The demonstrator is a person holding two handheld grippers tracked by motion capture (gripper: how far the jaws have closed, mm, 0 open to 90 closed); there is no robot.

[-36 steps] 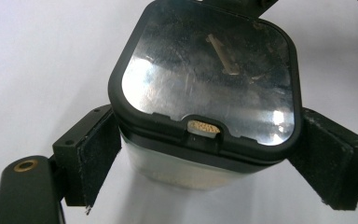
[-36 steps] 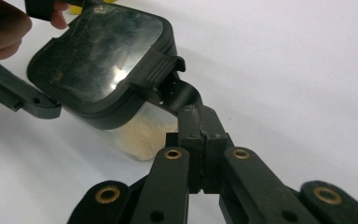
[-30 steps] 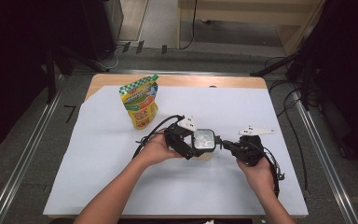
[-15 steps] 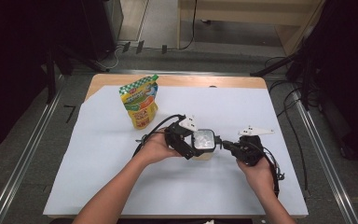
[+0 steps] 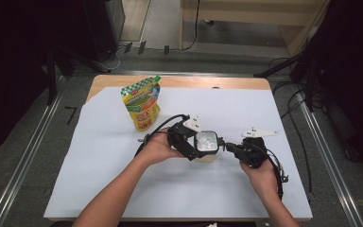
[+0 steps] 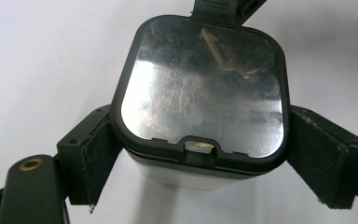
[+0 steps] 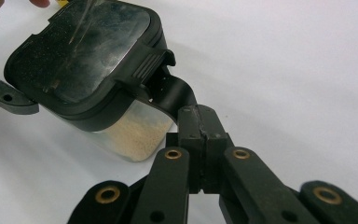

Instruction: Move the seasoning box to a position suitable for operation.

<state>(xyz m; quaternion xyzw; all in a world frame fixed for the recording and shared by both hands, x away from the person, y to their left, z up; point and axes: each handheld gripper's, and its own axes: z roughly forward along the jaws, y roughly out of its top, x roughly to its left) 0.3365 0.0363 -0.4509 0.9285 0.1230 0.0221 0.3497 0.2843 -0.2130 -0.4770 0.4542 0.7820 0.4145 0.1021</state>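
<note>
The bench point(image 5: 123, 82) is covered by a large white sheet point(image 5: 123, 189), and everything else is placed here against the container point(image 5: 206, 146), a small clear box with a black-framed, glossy lid that stands on the sheet a little right of the bench's middle. Beyond the container and to its left, toward the far edge of the bench and well apart from it, a yellow and green stand-up pouch point(image 5: 142, 107) stands upright on the sheet. The person's left forearm point(image 5: 118, 191) comes up from the near edge to the container's left side, and the left tool point(image 5: 199, 150) is clamped on the container: in the left gripper view its two black pads point(image 6: 95, 156) press against opposite walls just under the lid point(image 6: 205, 86). The right hand point(image 5: 261, 172) sits to the container's right, and the right tool point(image 5: 227, 147) has its jaws pressed together, tips touching the black latch tab point(image 7: 151, 63) at the lid's right edge. In the right gripper view the container leans slightly and holds a layer of pale, sandy powder point(image 7: 137, 133) in its bottom. A black cable point(image 5: 163, 124) loops from the left tool just left of the container.
</note>
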